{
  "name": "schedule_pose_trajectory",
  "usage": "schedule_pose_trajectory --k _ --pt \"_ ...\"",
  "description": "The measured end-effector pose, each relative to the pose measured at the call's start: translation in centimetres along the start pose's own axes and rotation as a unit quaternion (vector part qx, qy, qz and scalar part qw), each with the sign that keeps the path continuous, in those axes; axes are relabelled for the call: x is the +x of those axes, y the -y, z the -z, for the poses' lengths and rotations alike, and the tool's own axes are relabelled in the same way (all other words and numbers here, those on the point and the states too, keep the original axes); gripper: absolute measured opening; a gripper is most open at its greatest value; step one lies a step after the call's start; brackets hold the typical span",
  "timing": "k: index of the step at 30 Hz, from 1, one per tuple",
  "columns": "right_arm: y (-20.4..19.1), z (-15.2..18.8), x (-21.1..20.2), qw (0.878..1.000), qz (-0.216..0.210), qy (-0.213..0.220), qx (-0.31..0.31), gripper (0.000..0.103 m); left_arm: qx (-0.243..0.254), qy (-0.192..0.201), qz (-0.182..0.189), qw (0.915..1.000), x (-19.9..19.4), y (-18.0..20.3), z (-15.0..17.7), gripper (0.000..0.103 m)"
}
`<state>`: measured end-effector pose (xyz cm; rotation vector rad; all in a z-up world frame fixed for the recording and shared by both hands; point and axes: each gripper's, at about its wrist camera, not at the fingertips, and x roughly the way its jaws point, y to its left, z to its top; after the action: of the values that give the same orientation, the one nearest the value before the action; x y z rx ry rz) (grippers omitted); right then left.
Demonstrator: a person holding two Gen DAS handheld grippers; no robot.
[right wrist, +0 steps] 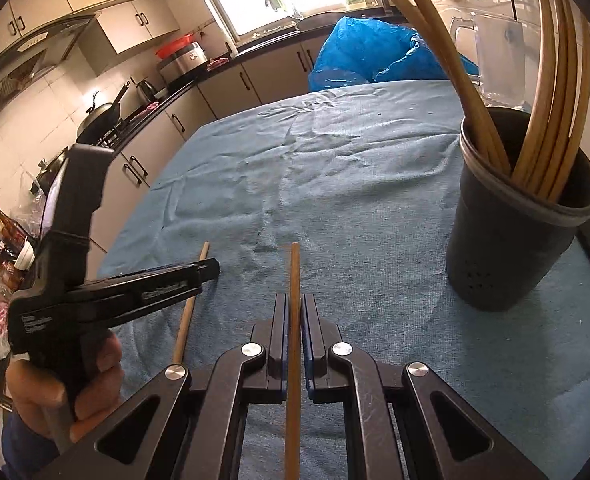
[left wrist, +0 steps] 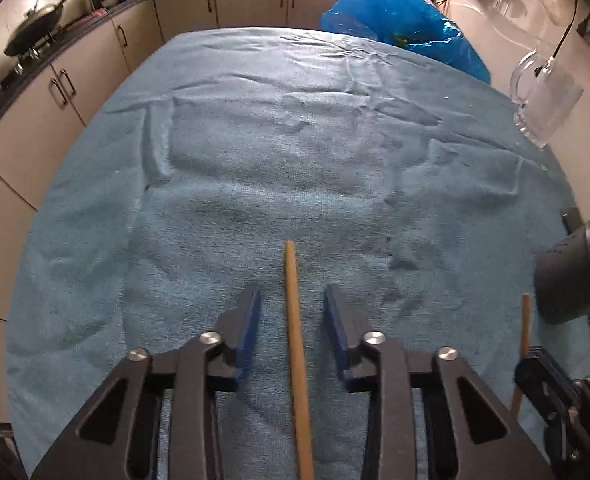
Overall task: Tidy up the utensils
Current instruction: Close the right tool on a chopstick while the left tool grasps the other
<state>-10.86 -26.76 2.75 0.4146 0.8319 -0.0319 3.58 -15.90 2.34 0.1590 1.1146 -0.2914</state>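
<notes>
A wooden chopstick (left wrist: 297, 352) lies on the blue towel (left wrist: 279, 152) between the fingers of my open left gripper (left wrist: 293, 300), touching neither pad. My right gripper (right wrist: 294, 312) is shut on a second wooden chopstick (right wrist: 293, 344) that points forward over the towel. In the right wrist view the left gripper (right wrist: 211, 270) shows from the side above its chopstick (right wrist: 189, 312). A dark utensil cup (right wrist: 515, 232) with several chopsticks (right wrist: 551, 120) stands at the right. It also shows in the left wrist view (left wrist: 575, 276), with the right gripper (left wrist: 535, 368) and its chopstick (left wrist: 523, 344).
A glass mug (left wrist: 543, 100) stands at the towel's far right edge. A blue plastic bag (left wrist: 399, 20) sits behind the table. Kitchen cabinets (left wrist: 75, 92) and a wok (right wrist: 99, 118) on the stove run along the left.
</notes>
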Motion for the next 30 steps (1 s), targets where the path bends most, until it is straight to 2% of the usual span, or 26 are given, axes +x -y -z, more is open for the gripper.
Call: schedule_pose_trajectory --k 3,8,19,30 --pt "-0.1 -0.1 -0.3 1.0 -0.003 0.003 -0.002 0.007 0.004 0.001 0.0 1.0 -0.5 0.0 0.8 0.006" --pt "-0.3 0.0 -1.3 1.0 -0.008 0.014 -0.004 0.007 0.0 0.022 0.005 0.9998 -2.3 -0.5 2.3 0.006" --pt "-2.1 0.1 -4.9 0.998 -0.024 0.056 -0.021 0.007 0.003 0.116 0.022 0.9931 -10.5 -1.3 4.9 0.006" --pt "-3.8 0.4 -8.1 0.994 -0.036 0.094 -0.036 0.007 0.003 0.15 0.034 0.9881 -13.9 -1.3 6.3 0.006"
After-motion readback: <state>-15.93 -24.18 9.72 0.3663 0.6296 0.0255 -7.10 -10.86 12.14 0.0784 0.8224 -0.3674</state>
